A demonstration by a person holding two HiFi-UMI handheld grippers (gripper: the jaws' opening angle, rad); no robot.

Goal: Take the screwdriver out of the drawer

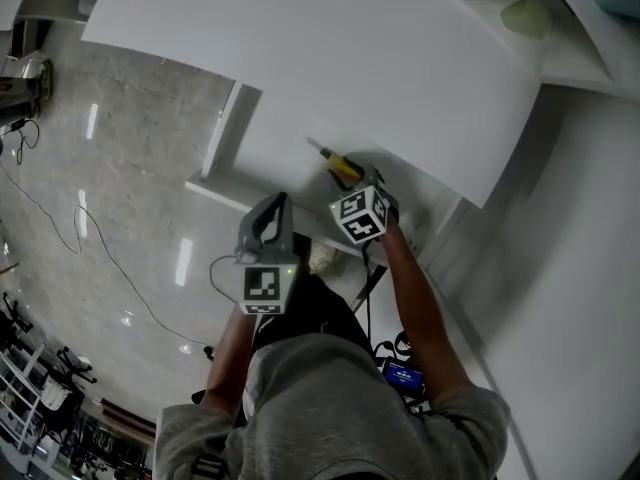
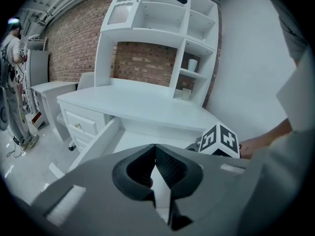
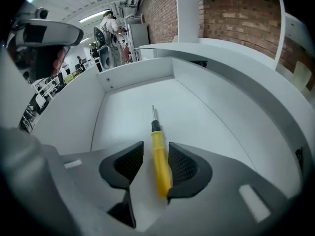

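R gripper (image 3: 155, 146) jaws apart astride screwdriver (image 3: 158, 161), desktop (image 1: 300, 58) overhanging drawer (image 3: 128, 107); L gripper (image 2: 155, 149) closed, empty.

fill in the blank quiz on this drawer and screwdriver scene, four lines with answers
1. The screwdriver has a ____ handle.
2. The white drawer it lies in stands ____.
3. Its handle lies ____ the open jaws of the right gripper.
4. The left gripper is shut and holds ____.

Missing words: yellow; open; between; nothing
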